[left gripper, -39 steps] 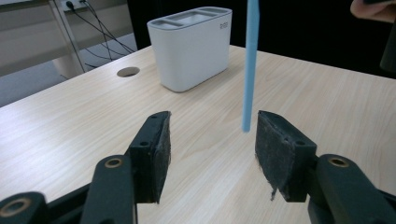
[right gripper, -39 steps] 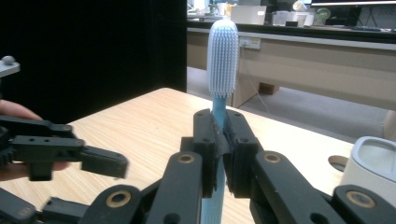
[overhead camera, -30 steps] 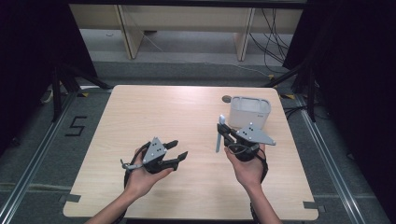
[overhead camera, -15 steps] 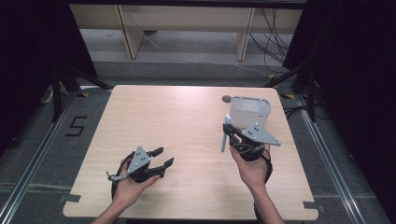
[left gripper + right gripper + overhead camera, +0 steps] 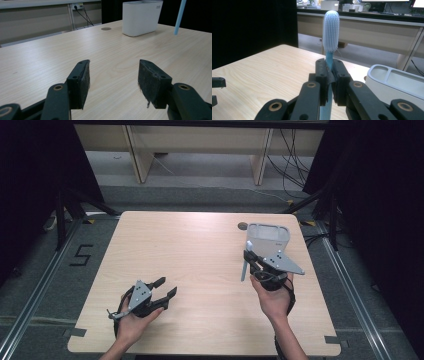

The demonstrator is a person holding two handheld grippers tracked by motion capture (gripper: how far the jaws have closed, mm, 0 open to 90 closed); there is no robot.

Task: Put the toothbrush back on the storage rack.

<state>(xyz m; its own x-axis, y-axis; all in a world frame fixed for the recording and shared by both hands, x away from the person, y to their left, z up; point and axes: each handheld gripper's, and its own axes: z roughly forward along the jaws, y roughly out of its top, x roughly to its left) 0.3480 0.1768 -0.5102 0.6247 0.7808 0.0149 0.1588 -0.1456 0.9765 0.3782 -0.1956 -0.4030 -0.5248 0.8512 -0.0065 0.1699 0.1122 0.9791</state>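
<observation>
A light blue toothbrush (image 5: 331,32) stands upright with its bristled head up, and my right gripper (image 5: 329,75) is shut on its handle. In the high view the toothbrush (image 5: 243,267) hangs above the table at the right, with my right gripper (image 5: 250,259) just in front of a white holder (image 5: 270,236). The holder (image 5: 397,80) has open compartments on top. My left gripper (image 5: 166,287) rests low near the table's front left, open, with nothing between its pads (image 5: 80,85). From there the holder (image 5: 141,17) and the toothbrush's lower end (image 5: 179,17) show far off.
The wooden table (image 5: 200,250) has a round cable hole (image 5: 243,225) next to the holder. Black curtains stand on both sides, with desk legs and cables on the floor behind the table's far edge.
My left gripper has drawn back toward the table's front left and stays open. The right gripper holds the toothbrush in almost the same place.
</observation>
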